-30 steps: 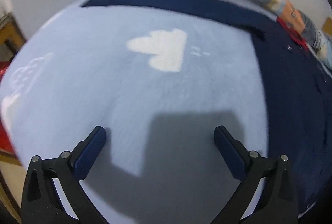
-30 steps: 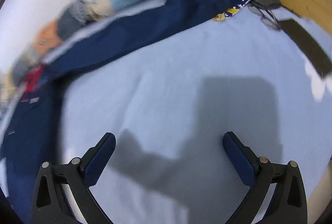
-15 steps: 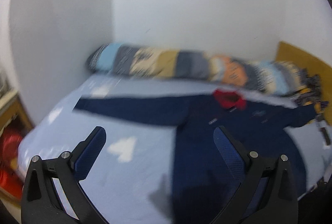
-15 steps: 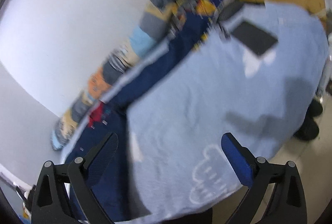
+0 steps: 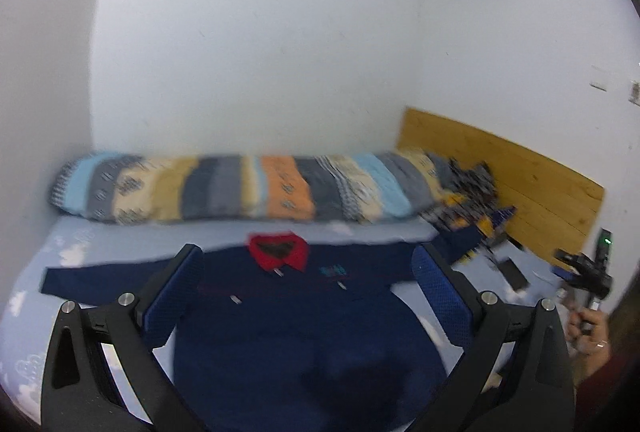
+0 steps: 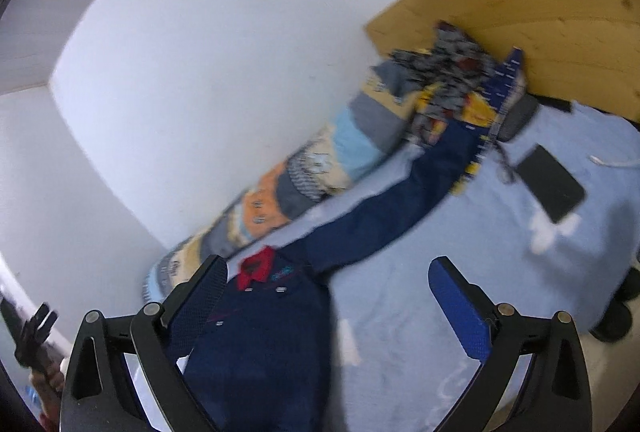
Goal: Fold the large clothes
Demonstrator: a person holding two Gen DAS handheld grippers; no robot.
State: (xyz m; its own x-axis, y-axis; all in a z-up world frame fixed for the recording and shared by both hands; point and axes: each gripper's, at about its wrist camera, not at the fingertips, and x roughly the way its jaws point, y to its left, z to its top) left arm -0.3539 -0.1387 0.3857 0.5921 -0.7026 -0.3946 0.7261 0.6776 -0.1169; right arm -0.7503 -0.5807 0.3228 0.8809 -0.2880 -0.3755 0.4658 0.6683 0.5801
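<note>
left gripper point(image 5: 306, 294): jaws wide apart, nothing between them, held up off the bed and aimed at the garment's chest.
right gripper point(image 6: 334, 308): jaws also apart, empty, raised near the bed's front edge, tilted view.
navy garment point(image 5: 304, 328): task item, spread flat across the middle of the bed point(image 5: 24, 312), red collar point(image 5: 279, 250) toward the wall-side edge, one sleeve point(image 5: 116, 274) out toward the foot-end edge, the other sleeve point(image 6: 396, 204) running to the headboard corner.
sleeve end: seems to run under or against the patterned clothes pile point(image 6: 448, 88) at the headboard point(image 6: 520, 12); blur, cannot tell which.
risk 1: pulling that sleeve in could drag the pile along or snag, skewing the fold.
risk 2: phone point(image 6: 550, 188) lies on the bed near that sleeve; a sweeping fold could knock it.
risk 3: pinching too deep could grab the blue sheet with the fabric.
other: long striped bolster point(image 5: 248, 188) along the wall-side edge, just beyond the collar.
change vs earlier: both cameras were close over the sheet a second ago; now pulled back and up, whole garment in sight, jaws unchanged.
</note>
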